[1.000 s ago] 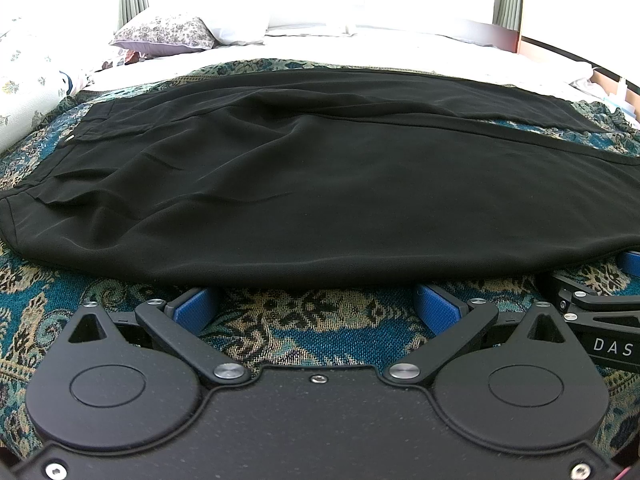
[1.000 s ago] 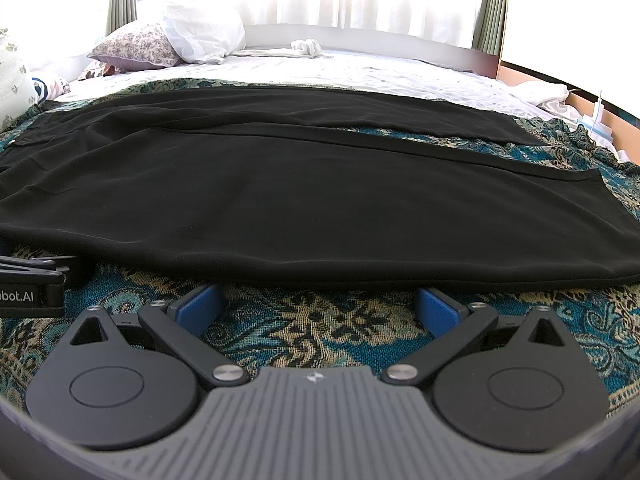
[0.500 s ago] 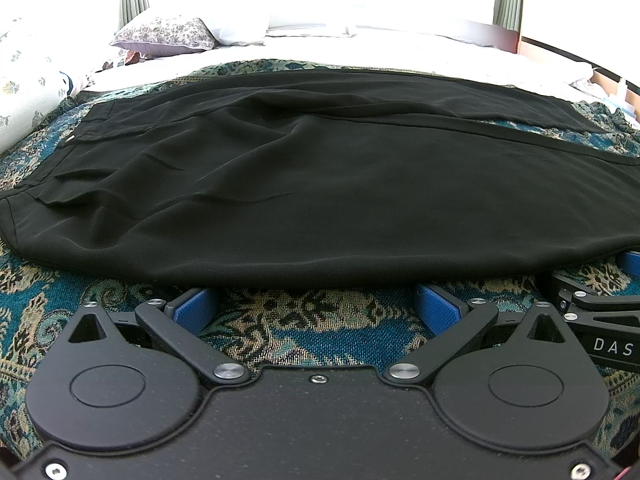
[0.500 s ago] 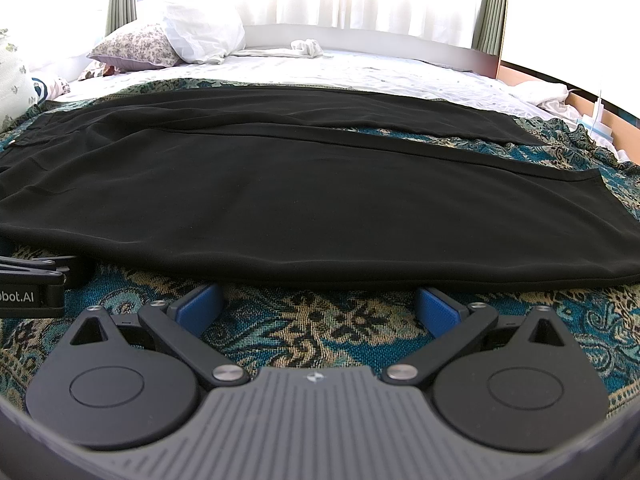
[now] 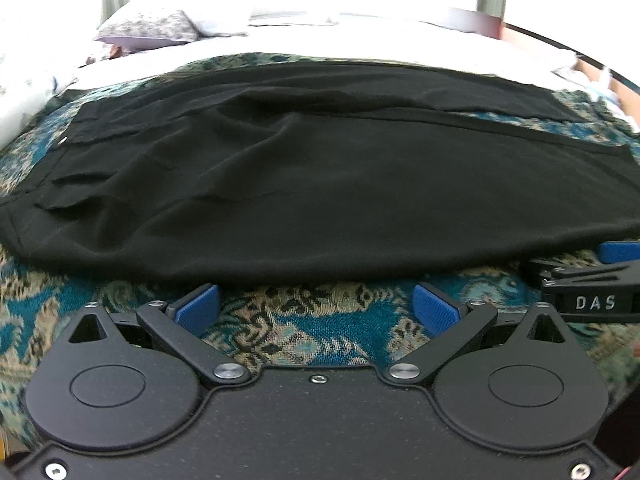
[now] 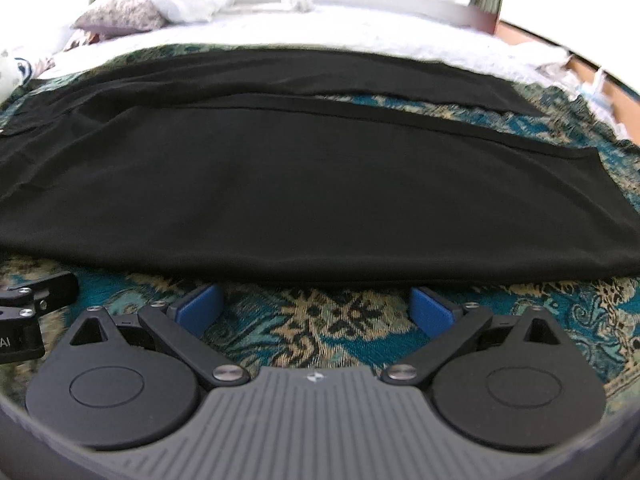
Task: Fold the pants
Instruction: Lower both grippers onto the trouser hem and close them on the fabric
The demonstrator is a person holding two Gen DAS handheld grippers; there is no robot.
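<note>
Black pants (image 5: 320, 184) lie spread flat across a patterned teal bedspread (image 5: 312, 320), waist to the left and legs to the right; they also show in the right wrist view (image 6: 304, 184). My left gripper (image 5: 318, 306) is open and empty, its blue pads just short of the near edge of the pants. My right gripper (image 6: 318, 306) is open and empty at the same near edge, further right along the leg. Each gripper's black body shows at the edge of the other's view.
White sheets and pillows (image 6: 120, 12) lie at the head of the bed beyond the pants. A headboard (image 6: 440, 6) and bright curtained window are behind. The bedspread (image 6: 328, 320) lies bare between the grippers and the pants.
Both views have risen slightly and are blurred by motion; the grippers sit a little farther back from the pants' edge. The jaws stay open.
</note>
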